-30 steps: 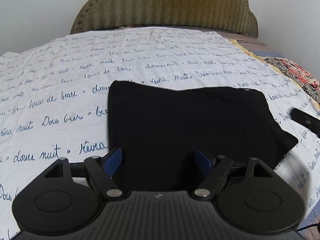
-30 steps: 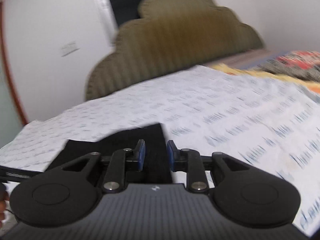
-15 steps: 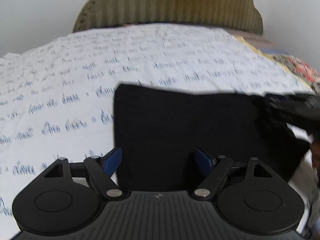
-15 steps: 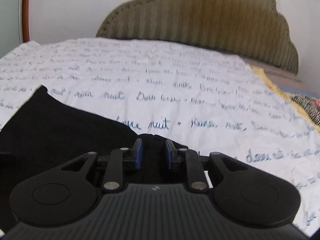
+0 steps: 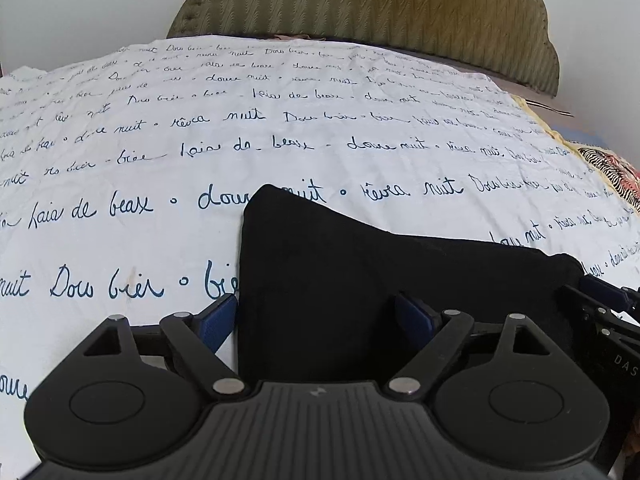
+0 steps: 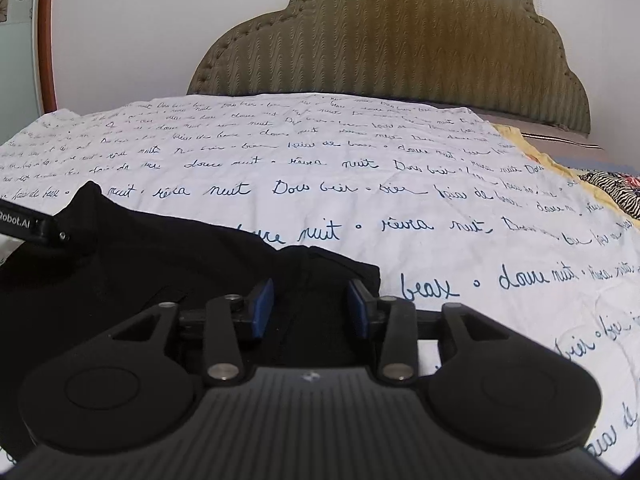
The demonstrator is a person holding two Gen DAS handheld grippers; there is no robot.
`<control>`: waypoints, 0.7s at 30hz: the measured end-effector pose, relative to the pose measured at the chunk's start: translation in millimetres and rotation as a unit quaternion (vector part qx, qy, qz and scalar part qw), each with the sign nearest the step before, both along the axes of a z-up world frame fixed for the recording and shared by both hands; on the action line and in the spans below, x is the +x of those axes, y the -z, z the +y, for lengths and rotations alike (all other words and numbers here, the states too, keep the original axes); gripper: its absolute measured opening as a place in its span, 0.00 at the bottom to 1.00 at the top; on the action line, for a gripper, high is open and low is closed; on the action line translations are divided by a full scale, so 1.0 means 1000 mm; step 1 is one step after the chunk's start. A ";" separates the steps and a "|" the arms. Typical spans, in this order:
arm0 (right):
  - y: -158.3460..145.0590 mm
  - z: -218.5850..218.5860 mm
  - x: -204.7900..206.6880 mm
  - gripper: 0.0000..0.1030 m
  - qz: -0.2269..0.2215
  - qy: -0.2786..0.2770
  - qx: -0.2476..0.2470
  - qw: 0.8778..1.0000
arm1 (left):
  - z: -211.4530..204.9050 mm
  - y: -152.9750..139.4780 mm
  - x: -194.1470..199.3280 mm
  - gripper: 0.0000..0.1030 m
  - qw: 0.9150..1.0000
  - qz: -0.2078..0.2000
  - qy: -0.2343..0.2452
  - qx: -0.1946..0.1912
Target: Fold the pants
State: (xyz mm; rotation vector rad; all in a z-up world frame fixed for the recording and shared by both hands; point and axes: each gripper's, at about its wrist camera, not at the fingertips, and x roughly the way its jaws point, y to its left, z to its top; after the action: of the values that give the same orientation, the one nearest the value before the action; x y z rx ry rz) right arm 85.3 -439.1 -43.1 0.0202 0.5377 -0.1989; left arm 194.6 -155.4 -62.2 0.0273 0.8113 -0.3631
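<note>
Black pants [image 5: 380, 272] lie folded on the bed's script-print sheet [image 5: 160, 184]. Our left gripper [image 5: 316, 316] is spread wide at their near-left edge, holding nothing. Our right gripper [image 6: 310, 306] is half open over the right corner, gripping nothing.

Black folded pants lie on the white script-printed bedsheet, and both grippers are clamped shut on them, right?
Not quite. The black folded pants do lie on the white script-printed bedsheet, but both wrist views show the left gripper and right gripper open.
</note>
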 end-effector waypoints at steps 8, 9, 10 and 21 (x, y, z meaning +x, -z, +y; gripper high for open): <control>-0.003 0.002 -0.004 0.54 -0.005 0.027 -0.002 1.000 | -0.001 -0.002 -0.005 0.88 1.000 -0.005 0.002 0.014; -0.005 0.002 -0.008 0.54 -0.011 0.031 0.000 0.999 | 0.000 -0.002 -0.007 0.88 1.000 -0.006 0.004 0.017; -0.008 0.003 -0.014 0.54 -0.018 0.035 0.001 0.999 | 0.000 -0.002 -0.008 0.88 1.000 -0.006 0.005 0.019; -0.011 -0.008 -0.057 0.73 -0.034 0.028 0.072 0.996 | 0.047 -0.005 -0.029 0.88 0.999 0.018 0.008 -0.028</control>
State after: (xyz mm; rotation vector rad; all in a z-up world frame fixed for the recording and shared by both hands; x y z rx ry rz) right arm 28.1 -447.5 -31.6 0.1827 0.4827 -0.2130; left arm 165.7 -108.9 -57.5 -0.0246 0.8374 -0.4024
